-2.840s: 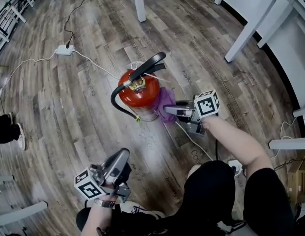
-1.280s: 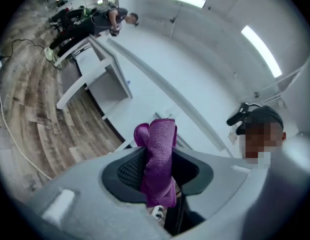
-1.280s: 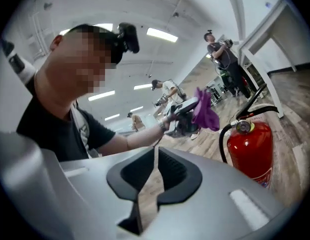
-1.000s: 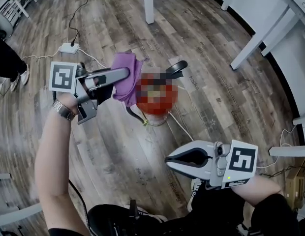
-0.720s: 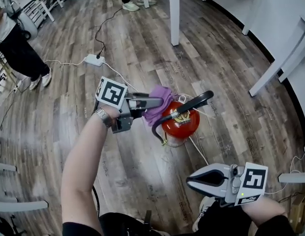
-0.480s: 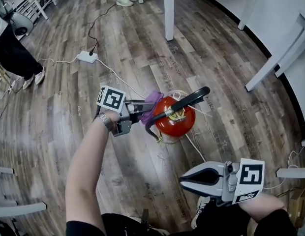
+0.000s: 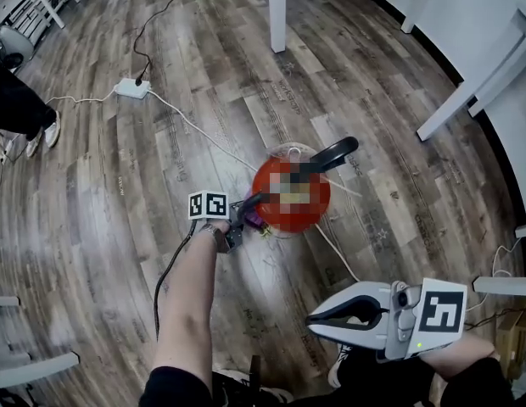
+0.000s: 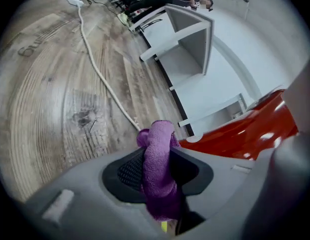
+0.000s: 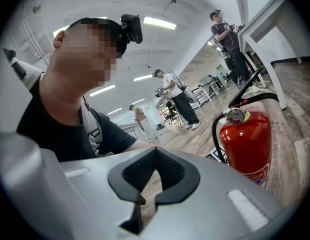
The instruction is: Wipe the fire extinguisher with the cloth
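One outstretched arm (image 7: 191, 299), claw (image 7: 245, 215) beside extinguisher (image 7: 265, 185)

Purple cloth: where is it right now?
The purple cloth is pinched in the left gripper, left of centre in the head view, beside the left flank of the fire extinguisher.

The red cylindrical fire extinguisher (image 9: 245, 144) has a smooth, glossy painted skin, while the purple cloth (image 8: 157, 174) is soft, nubbly terry. The plank floor (image 7: 161, 142) shows matt, weathered wood grain, and the right gripper (image 9: 155, 151) is smooth matt grey plastic with ribbed black pads (image 9: 175, 176).
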`<action>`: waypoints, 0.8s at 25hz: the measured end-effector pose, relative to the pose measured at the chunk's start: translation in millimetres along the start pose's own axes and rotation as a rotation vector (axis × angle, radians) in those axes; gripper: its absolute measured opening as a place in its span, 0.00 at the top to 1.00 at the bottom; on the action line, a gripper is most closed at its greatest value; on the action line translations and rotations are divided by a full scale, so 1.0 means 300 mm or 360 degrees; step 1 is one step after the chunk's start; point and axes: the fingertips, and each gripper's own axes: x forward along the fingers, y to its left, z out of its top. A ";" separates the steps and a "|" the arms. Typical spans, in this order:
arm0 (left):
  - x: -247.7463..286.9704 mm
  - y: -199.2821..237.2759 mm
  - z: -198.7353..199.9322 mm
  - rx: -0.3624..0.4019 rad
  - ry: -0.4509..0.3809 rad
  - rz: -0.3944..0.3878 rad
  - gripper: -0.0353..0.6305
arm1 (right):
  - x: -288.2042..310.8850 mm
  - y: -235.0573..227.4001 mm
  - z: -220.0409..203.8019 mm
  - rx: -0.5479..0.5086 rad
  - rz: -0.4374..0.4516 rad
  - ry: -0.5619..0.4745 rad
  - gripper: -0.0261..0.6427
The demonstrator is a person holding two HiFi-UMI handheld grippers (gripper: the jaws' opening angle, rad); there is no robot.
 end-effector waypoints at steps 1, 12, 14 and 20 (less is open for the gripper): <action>0.008 0.025 -0.012 -0.0026 -0.0020 0.0016 0.77 | -0.005 -0.009 -0.006 0.0000 -0.0020 0.0013 0.96; -0.127 -0.231 0.080 -0.0093 -0.0293 -0.0473 0.77 | 0.020 0.023 -0.009 -0.0021 -0.0031 0.0013 0.96; -0.195 -0.375 0.128 -0.0093 -0.0339 -0.0660 0.77 | 0.030 0.047 -0.005 -0.0029 -0.0009 -0.0001 0.96; -0.383 -0.717 0.236 0.0218 -0.0355 -0.0840 0.77 | 0.031 0.058 -0.029 -0.0113 -0.0055 0.0018 0.96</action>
